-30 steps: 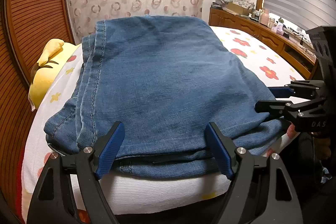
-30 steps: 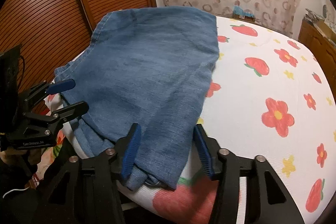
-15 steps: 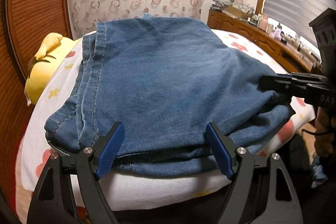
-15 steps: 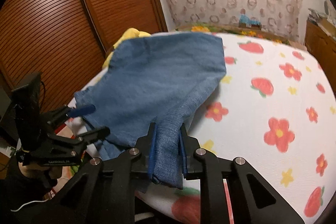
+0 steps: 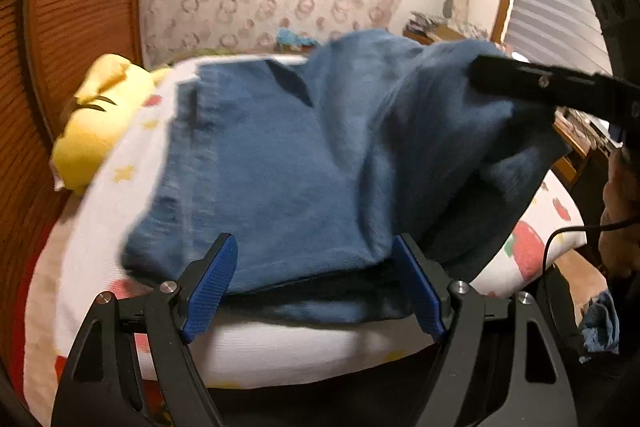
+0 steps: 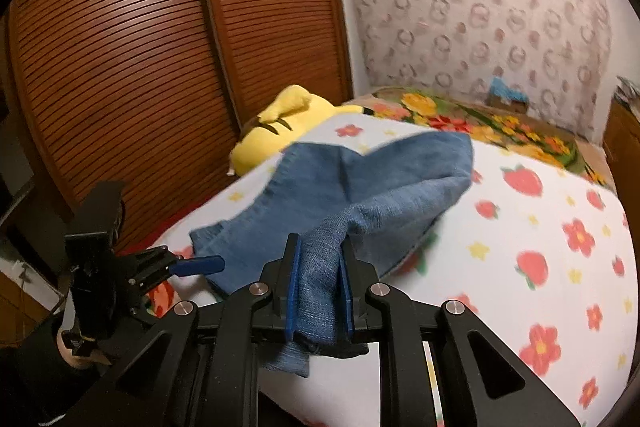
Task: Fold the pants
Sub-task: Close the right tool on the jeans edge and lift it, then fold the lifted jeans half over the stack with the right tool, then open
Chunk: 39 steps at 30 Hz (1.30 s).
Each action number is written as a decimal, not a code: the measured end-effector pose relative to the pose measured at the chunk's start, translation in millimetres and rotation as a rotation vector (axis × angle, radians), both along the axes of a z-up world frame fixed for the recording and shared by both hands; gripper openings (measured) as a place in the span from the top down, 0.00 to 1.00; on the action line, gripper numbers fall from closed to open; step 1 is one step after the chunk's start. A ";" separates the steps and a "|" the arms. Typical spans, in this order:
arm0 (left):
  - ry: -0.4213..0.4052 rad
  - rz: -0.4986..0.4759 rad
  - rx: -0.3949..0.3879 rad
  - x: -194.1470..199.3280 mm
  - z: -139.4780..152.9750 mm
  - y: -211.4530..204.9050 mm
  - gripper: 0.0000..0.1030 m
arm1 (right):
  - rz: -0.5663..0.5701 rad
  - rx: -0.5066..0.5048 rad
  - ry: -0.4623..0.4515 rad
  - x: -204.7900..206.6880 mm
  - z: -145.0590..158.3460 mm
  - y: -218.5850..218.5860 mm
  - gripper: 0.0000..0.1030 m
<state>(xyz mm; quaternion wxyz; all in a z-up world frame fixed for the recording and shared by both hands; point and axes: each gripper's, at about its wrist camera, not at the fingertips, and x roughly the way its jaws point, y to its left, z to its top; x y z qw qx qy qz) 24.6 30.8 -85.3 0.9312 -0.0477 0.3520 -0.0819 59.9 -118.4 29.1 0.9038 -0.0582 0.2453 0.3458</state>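
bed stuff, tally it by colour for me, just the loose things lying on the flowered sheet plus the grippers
blue: 1, the jeans
yellow: 1, the plush toy
black with blue pads: 2, the left gripper and the right gripper
total: 4

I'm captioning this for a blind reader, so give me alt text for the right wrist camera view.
The right claw is shut on a bunched corner of the blue jeans, lifting it off a bed with a white flower-and-strawberry cover. The left claw hovers at the left by the jeans' near edge, a yellow plush toy lies behind, and slatted wooden doors fill the background.
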 end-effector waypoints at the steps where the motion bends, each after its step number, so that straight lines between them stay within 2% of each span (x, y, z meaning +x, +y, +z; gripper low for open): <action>1: -0.010 0.008 -0.009 -2.1 3.8 4.8 0.22 | 0.008 -0.004 -0.005 0.8 0.3 4.1 0.84; 6: -0.060 0.097 -0.003 -17.0 23.8 38.8 0.22 | 0.061 -0.014 -0.011 7.8 -0.2 28.8 0.84; 13: -0.084 0.199 0.002 -27.8 32.0 81.4 0.22 | 0.146 -0.022 0.021 26.3 -12.6 53.7 0.85; 19: -0.083 0.239 0.002 -31.1 32.2 103.5 0.22 | 0.226 -0.057 0.087 43.7 -31.4 75.2 0.85; 21: -0.088 0.248 -0.004 -31.3 33.0 107.6 0.22 | 0.252 -0.049 0.149 50.4 -41.9 77.8 0.86; 26: -0.092 0.252 -0.005 -31.0 34.4 107.8 0.22 | 0.238 -0.075 0.176 61.8 -58.5 76.0 0.84; 30: -0.098 0.245 -0.002 -30.2 37.0 105.3 0.22 | 0.212 -0.073 0.169 64.0 -44.9 65.8 0.73; 32: -0.103 0.239 -0.001 -29.4 39.4 102.8 0.22 | 0.201 -0.070 0.147 58.8 -36.0 60.2 0.60; 35: -0.114 0.226 0.000 -27.2 43.8 96.8 0.22 | 0.173 -0.061 0.100 55.0 -20.3 43.9 0.57; 39: -0.128 0.201 0.003 -23.9 49.8 86.5 0.22 | 0.074 -0.089 0.043 57.8 -10.9 23.3 0.56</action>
